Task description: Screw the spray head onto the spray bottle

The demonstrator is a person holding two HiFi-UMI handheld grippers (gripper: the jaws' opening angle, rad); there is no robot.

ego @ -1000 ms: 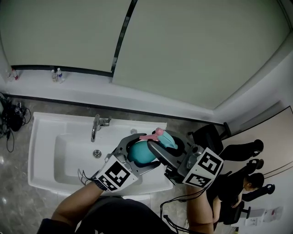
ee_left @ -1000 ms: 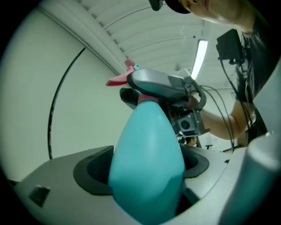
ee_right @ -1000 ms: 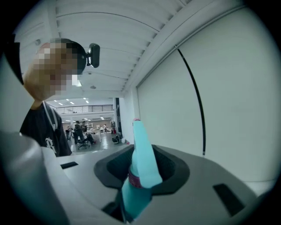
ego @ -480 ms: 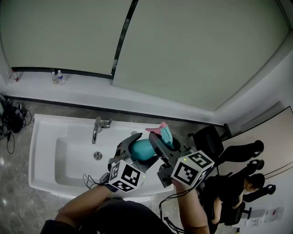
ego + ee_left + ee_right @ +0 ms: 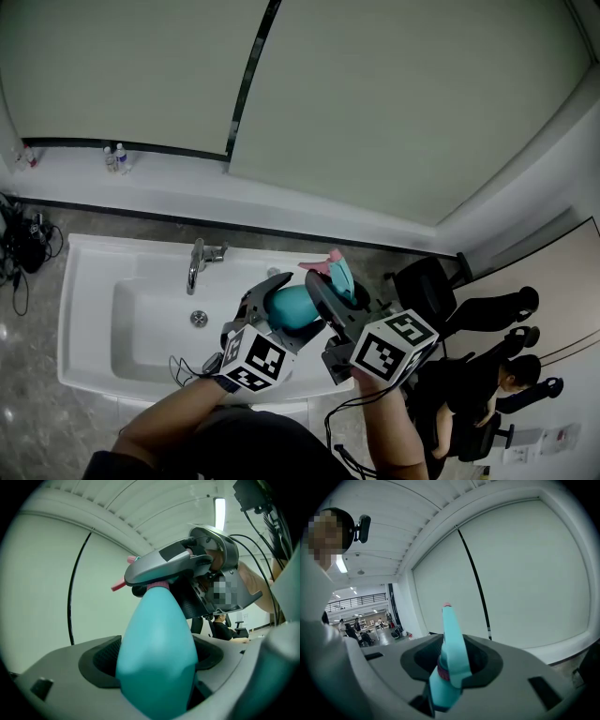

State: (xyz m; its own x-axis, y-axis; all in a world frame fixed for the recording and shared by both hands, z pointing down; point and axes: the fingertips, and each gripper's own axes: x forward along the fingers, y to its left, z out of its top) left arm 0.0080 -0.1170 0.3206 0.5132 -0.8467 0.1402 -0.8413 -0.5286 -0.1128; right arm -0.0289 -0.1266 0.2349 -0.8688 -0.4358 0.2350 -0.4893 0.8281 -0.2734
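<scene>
The left gripper (image 5: pixel 292 306) is clamping the teal plastic spray bottle (image 5: pixel 157 653) as an anchor above the white sink (image 5: pixel 84 281), while the right gripper (image 5: pixel 330 291) is pinching the teal, pink-tipped spray head (image 5: pixel 451 653) at the bottle's neck (positioned for twisting).

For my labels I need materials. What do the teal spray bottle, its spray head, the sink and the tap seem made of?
The spray bottle: probably plastic; smooth teal skin, soft sheen.
The spray head: probably moulded plastic; teal with pink parts.
The sink: white and glossy, perhaps ceramic.
The tap: metal, chrome-like; bright reflections.
</scene>
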